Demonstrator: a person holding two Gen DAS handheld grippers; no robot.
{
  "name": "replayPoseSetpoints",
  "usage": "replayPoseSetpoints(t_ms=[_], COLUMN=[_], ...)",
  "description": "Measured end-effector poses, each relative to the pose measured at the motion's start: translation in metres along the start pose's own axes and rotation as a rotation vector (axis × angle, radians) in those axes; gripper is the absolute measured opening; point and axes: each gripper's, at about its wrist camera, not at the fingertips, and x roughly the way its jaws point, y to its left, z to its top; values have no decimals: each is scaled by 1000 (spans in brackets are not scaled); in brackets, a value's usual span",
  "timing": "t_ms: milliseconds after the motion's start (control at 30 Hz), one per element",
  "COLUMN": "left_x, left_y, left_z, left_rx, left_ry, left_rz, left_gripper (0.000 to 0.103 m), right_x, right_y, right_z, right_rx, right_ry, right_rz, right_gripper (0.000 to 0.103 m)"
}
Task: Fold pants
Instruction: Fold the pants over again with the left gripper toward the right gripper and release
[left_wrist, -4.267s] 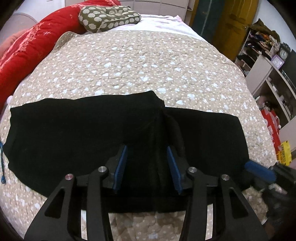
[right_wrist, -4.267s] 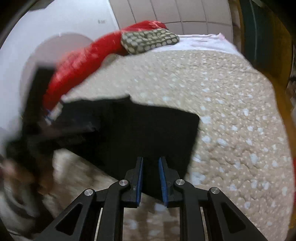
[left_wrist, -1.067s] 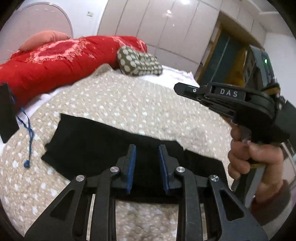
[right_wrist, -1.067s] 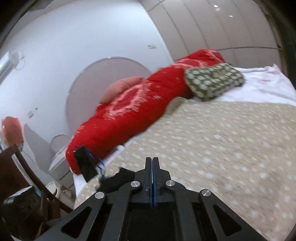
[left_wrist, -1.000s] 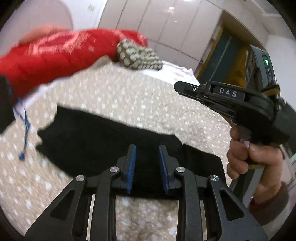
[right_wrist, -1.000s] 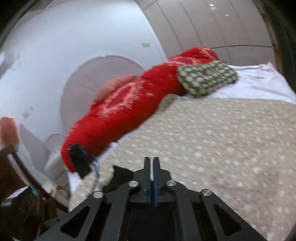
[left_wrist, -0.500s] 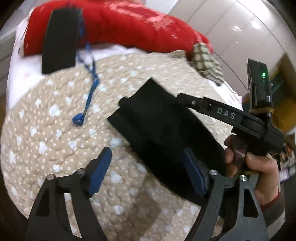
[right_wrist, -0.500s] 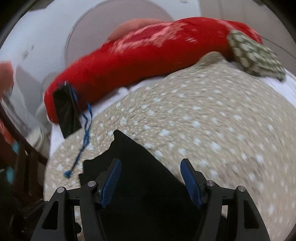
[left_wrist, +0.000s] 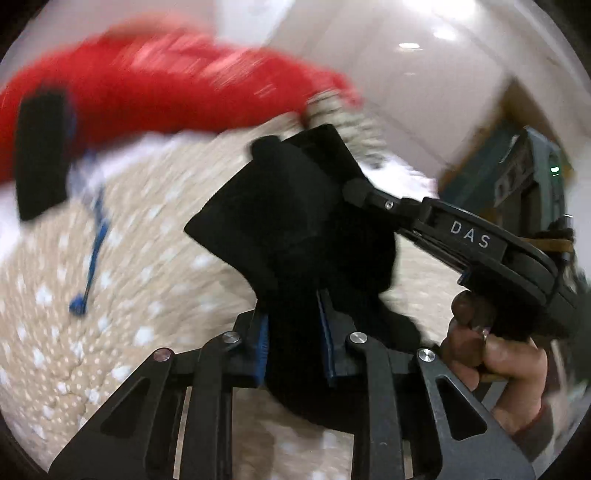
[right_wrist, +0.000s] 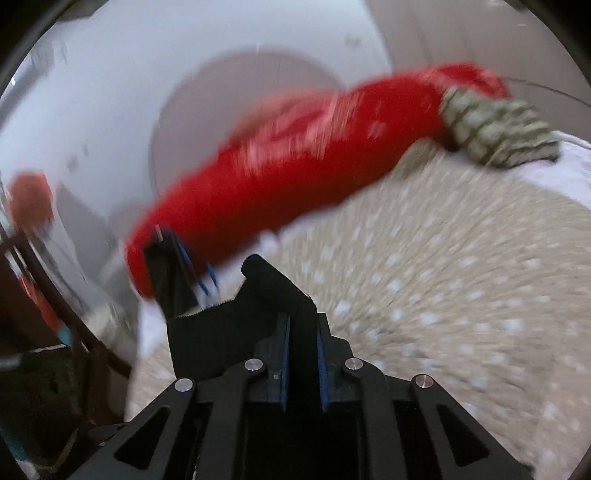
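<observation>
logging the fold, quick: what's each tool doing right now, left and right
Left tool: jaws have just closed, shut on the black pants.
Right tool: jaws have just closed, shut on the same pants, held off the bedspread.

Pants (left_wrist: 295, 221) above bedspread (left_wrist: 129, 258), bolster (left_wrist: 166, 92) behind

The left gripper (left_wrist: 295, 332) has just closed its jaws on a fold of the black pants (left_wrist: 295, 206), and the cloth fills the gap between the blue pads (left_wrist: 261, 341). The pants are bunched up above the spotted bed cover (left_wrist: 122, 266). At right, a hand (left_wrist: 495, 350) holds the right gripper (left_wrist: 354, 190), whose tip touches the pants. A big red pillow (left_wrist: 155, 92) lies behind, blurry. A blue cord (left_wrist: 92, 254) lies on the cover.
</observation>
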Motion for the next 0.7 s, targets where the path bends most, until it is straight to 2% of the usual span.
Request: replayPoseSetpoints(t_ms=[100,133,200,233,267,333,367,433,500,567,633,700], left_x=[-17,-17,-9,-2,12,33,34,25,6,-12,-19,-9], left_y=[-56,-78,-108,-121,-137,-151,-154,-154,-147,-139,-129,-115], left_z=[-16,-28,-50,-62,-79,-101,-106,-104,-91,-75,-62,-50], left_rx=[179,237,331,375,440,505,525,549,564,555,541,529], left_ry=[-11,14,58,85,149,267,290,290,268,205,148,130], left_rz=[-72,-113,-150,-161,-175,-172,-169,-202,-252,-275,-247,-172], left_gripper=[22,22,22,22,22,23,23,32,46,73,78,78], right_x=[-82,-113,-146,-163,-175,-194,-205,-226,-246,-260,-261,-249], right_y=[-11,-18,-34,-48,-61,-89,-105,-129,-137,-136,-130,-122], right_z=[-14,-27,-47,-62,-78,-114,-135,-169,-188,-200,-198,-192], right_rx=[45,65,116,167,221,348,431,600,691,741,745,726], right_ry=[-128,-159,-182,-187,-185,-158,-151,-177,-232,-287,-316,-286], right_rz=[-9,-37,-95,-151,-214,-366,-393,-360,-322,-290,-243,-213], right_gripper=[11,11,13,19,33,52,52,52,56,65,68,68])
